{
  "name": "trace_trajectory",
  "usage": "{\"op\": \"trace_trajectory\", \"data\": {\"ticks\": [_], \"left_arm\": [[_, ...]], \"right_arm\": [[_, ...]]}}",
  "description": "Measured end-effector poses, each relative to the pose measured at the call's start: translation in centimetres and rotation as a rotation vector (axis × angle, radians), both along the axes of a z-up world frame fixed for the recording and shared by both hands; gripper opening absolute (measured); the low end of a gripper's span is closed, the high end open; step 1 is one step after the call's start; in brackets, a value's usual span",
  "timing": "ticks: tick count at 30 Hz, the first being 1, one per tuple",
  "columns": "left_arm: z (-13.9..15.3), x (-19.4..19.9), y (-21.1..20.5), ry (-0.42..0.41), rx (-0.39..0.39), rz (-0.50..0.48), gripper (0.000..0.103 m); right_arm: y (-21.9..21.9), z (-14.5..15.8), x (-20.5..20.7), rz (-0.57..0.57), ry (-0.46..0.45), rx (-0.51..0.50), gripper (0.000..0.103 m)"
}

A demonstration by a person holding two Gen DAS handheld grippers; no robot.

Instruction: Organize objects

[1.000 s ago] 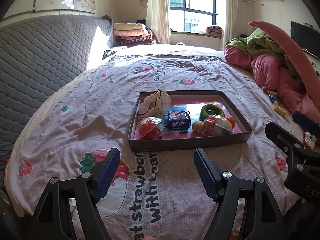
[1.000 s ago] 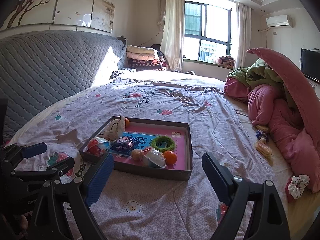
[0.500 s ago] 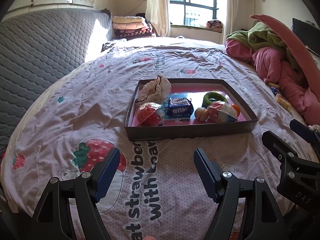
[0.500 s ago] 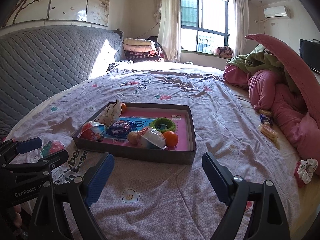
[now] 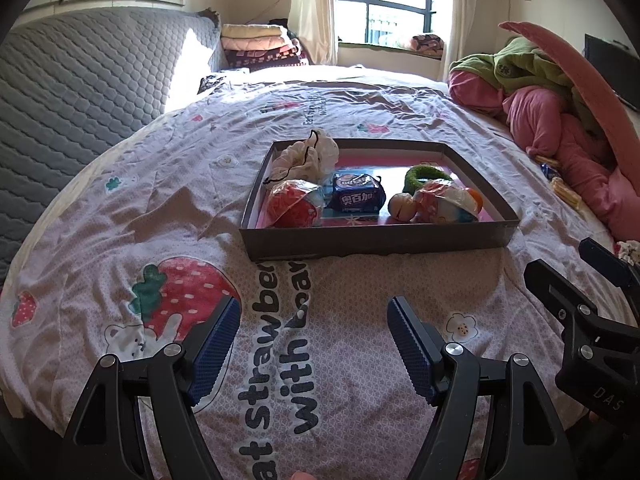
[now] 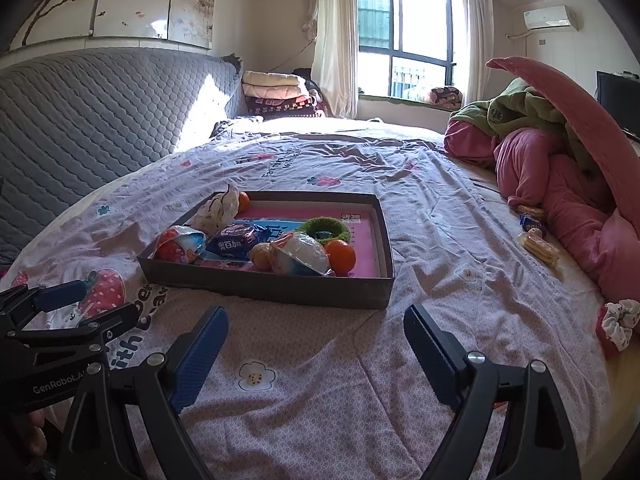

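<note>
Pink strawberry-print bedding covers the bed (image 6: 420,184), the largest thing in both views, with a grey quilted headboard (image 6: 100,120) along its left side and a heap of pink and green blankets (image 6: 560,168) on its right. Near the middle of the bed lies a shallow dark cardboard tray (image 5: 376,242), pink inside. Within it, at the far left corner, sits a crumpled white cloth pouch (image 5: 306,154). In front of that lies a red-and-white snack bag (image 5: 294,206), and just beside it a blue biscuit packet (image 5: 358,198). Toward the right lie a second clear-wrapped snack bag (image 6: 300,254), a green fuzzy ring (image 6: 325,231), an orange fruit (image 6: 341,256) and a small tan ball (image 5: 401,206).

Two small snack packs (image 6: 534,236) lie on the bedding by the blankets, well apart from the tray, and a floral scrunchie (image 6: 618,322) rests near the bed's right edge.

The left gripper (image 5: 314,344) hangs over the bedding short of the tray, its blue-padded fingers (image 5: 214,350) spread wide, holding and touching nothing. The right gripper (image 6: 316,354) likewise has its fingers (image 6: 200,360) wide apart and empty, near the tray's front wall.
</note>
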State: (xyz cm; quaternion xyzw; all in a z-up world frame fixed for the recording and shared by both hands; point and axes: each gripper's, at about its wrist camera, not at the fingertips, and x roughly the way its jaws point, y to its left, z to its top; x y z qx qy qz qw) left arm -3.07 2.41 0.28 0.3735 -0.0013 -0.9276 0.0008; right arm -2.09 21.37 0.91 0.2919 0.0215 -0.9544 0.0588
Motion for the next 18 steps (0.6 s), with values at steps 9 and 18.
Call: {"op": "trace_trajectory", "data": {"ticks": [9,18], "left_arm": [[-0.7,0.0,-0.4,-0.007,0.003,0.005,0.077],[-1.2,-0.1,-0.4,-0.014,0.009,0.002,0.077]], "right_arm": [[-0.8,-0.8,0.4,0.008,0.006,0.01,0.089],[-0.9,-1.4,0.4,0.006,0.009,0.005,0.089]]}}
